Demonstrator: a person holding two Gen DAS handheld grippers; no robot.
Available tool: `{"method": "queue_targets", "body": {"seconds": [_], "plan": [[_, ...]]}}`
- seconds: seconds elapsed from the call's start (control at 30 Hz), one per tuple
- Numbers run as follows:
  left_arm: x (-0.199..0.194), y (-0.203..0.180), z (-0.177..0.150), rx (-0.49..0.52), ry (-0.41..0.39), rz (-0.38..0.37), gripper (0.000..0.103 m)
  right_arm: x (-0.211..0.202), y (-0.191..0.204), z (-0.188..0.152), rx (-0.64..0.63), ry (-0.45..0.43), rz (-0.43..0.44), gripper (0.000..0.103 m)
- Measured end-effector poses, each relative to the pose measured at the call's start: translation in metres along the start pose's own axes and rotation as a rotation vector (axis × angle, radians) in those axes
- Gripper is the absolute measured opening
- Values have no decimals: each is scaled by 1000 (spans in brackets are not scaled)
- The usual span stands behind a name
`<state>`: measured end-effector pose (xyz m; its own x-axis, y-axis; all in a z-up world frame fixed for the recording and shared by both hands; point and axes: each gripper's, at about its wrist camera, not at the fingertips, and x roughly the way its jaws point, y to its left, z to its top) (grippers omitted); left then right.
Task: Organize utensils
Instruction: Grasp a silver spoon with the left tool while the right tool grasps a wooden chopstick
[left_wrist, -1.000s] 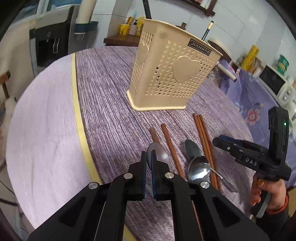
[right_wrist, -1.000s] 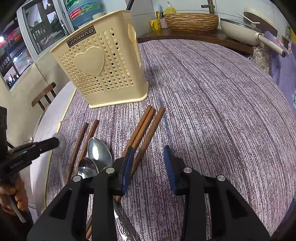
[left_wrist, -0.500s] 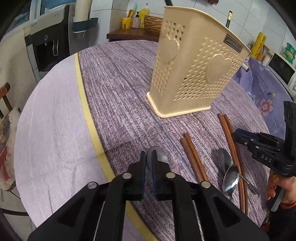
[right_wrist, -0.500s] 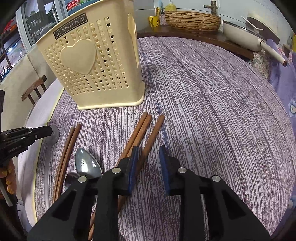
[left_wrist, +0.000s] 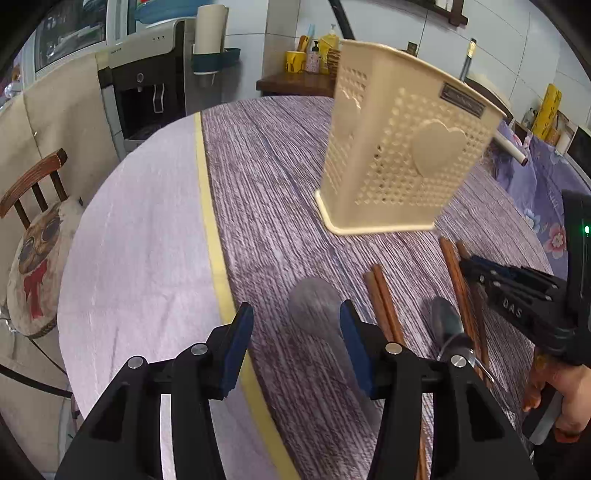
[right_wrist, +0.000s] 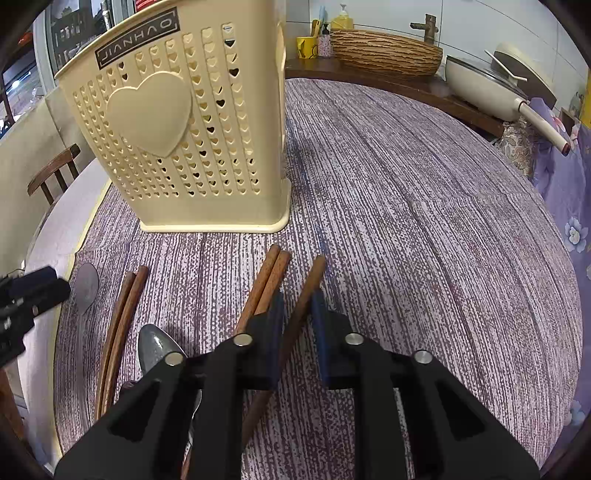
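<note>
Left tool (left_wrist: 295, 332) apart above spoon (left_wrist: 314, 306); right tool (right_wrist: 297, 317) straddling chopstick (right_wrist: 310, 284), clamping unclear.

Readable marks, two only. My right wrist view: black plate reading "JIANHAO" near the top rim of the cream utensil basket (right_wrist: 177, 122), above its raised heart. My left wrist view: white letters "DAS" on the black body of my right tongs (left_wrist: 476, 273). Same basket plate there is too blurred to read.
</note>
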<state>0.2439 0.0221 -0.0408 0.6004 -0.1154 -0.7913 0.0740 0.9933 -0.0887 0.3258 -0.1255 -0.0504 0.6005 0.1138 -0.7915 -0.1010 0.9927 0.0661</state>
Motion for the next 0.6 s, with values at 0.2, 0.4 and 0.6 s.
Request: {"method": "queue_targets", "body": {"seconds": [0.2,0.4,0.6], "plan": [[19,-20,-5,18,26,57,47,-1,-8,0,26,1,29,13],[29,-29,4,33,23,131,39,0,-14,-1,46,-6,39,13],[34,-32,11,37,22,146,36,2,-16,0,59,-15,40,13]]}}
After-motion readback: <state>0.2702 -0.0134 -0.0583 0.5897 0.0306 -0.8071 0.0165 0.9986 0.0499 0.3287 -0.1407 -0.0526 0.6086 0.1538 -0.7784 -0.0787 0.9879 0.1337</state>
